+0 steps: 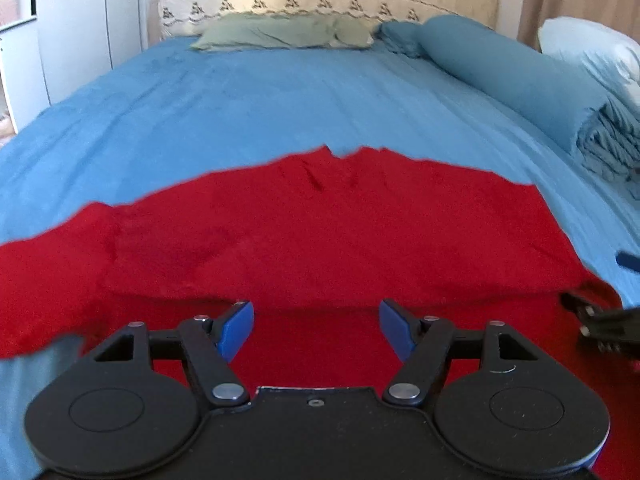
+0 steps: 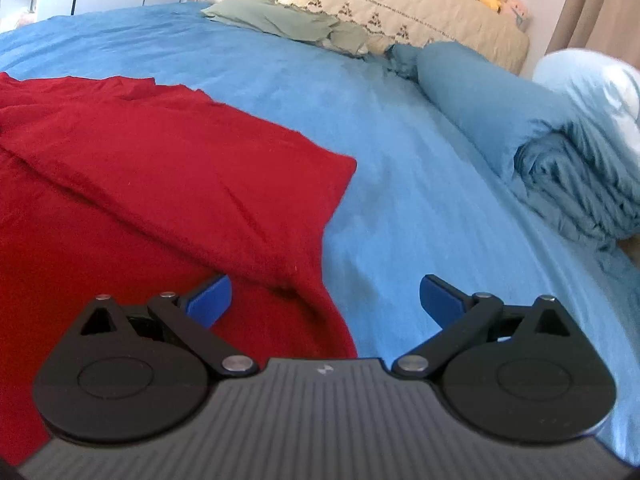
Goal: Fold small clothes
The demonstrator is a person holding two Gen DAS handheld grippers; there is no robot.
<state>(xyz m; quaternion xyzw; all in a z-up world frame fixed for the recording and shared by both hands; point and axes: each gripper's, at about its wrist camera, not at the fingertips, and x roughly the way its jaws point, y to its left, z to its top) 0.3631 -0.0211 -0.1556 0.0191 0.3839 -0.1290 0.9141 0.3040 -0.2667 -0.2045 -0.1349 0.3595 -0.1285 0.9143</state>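
While the red garment [image 1: 304,232] lies spread on the bed [image 1: 260,100], its long axis runs crosswise before the left gripper [image 1: 316,326], fingers spread and empty above its near hem. The right gripper [image 2: 324,300], also spread, straddles its right edge, nearer that corner.

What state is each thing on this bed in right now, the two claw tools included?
Red garment: lying on the bed, partly folded, one layer over another.
Left gripper: open, over the red garment, holding nothing.
Right gripper: open, at the garment's right edge, holding nothing.
Blue duvet: rolled up along the bed's right side.
Green pillow: lying flat by the headboard.
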